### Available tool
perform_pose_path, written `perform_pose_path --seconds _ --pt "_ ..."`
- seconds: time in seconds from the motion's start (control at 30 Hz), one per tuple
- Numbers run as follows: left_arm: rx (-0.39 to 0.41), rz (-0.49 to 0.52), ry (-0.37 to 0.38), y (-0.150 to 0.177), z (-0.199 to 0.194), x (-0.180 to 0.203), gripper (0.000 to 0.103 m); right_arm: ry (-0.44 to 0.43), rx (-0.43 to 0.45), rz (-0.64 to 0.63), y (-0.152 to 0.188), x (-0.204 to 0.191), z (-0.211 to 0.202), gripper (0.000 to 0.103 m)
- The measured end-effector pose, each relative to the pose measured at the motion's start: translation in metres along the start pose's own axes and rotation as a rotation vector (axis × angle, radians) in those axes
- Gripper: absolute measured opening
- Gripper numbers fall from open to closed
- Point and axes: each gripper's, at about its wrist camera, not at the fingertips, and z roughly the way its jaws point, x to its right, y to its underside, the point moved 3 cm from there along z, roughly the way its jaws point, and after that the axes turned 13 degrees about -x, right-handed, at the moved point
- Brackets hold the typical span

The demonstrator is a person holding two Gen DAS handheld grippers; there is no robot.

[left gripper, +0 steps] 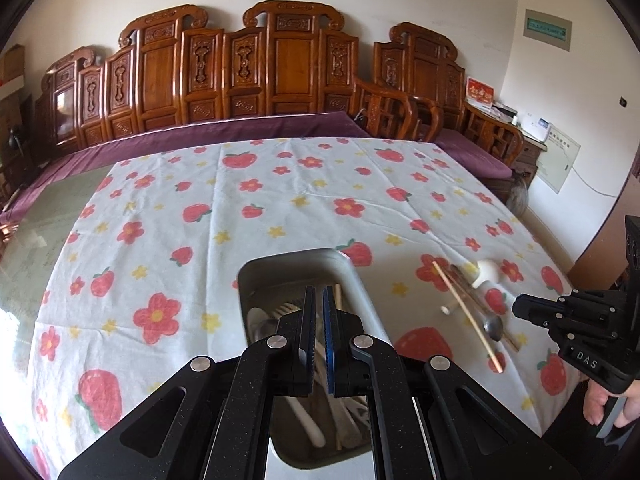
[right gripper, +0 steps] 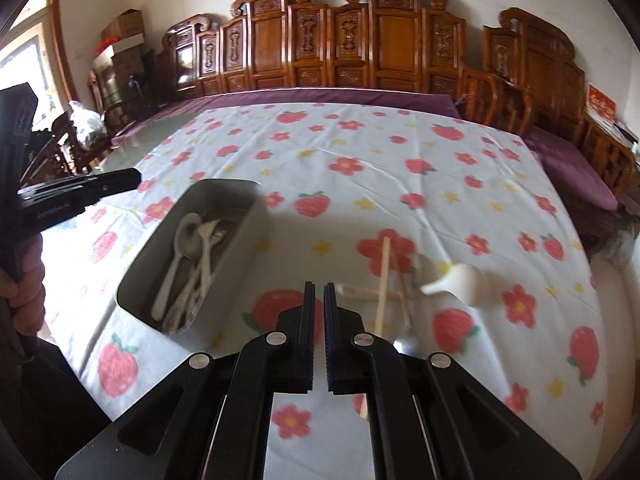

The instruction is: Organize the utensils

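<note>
Covering the table: a white tablecloth [left gripper: 256,216] printed with red flowers and strawberries; every place below is given relative to the tray.
Bench: a carved wooden bench [left gripper: 248,76] with a purple cushion stands beyond the far edge of the cloth, well behind the tray.
Tray: a grey metal tray [right gripper: 240,256] with rounded corners sits on the cloth near the front edge; the left wrist view looks straight down into it.
Left tongs: the left gripper [left gripper: 318,304] hangs directly over the tray, its two flat fingers nearly pressed together with only a thin slit between them and nothing pinched.
Right tongs: the right gripper [right gripper: 319,300] is low over the cloth to the right of the tray, fingers likewise drawn close with a narrow gap, holding nothing.
Utensils inside: pale spoons [right gripper: 188,240] and a pale fork [right gripper: 214,234] lie lengthwise in the tray, overlapping one another.
White spoon: a white ceramic soup spoon [right gripper: 464,280] rests on the cloth well to the right of the tray; it looks blurred.
Chopsticks: loose wooden chopsticks [left gripper: 466,312] lie on the cloth to the right of the tray, just beside the white spoon, crossing each other.
Metal spoon: a metal spoon [left gripper: 493,326] lies among the chopsticks, right of the tray, bowl toward the front edge.
</note>
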Motion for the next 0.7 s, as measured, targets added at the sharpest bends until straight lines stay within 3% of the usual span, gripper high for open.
perform_pose_path --seconds 0.2,0.33,0.43,0.53,0.7 --pt "0.009 0.041 0.007 0.002 -0.007 0.026 0.010 0.066 -0.016 0.034 0.025 0.034 -0.016 0.006" --pt "0.008 0.061 0.013 0.004 -0.007 0.043 0.023 0.088 -0.033 0.062 0.038 0.051 -0.017 0.006" --pt "-0.005 0.067 0.025 0.007 0.000 0.054 0.039 0.097 -0.052 0.076 0.044 0.059 -0.010 0.006" --pt "-0.011 0.070 0.036 0.011 0.008 0.064 0.055 0.092 -0.058 0.092 0.049 0.067 -0.005 0.014" --pt "-0.027 0.117 0.028 0.022 0.023 0.087 0.061 0.065 -0.065 0.107 0.047 0.079 0.014 0.027"
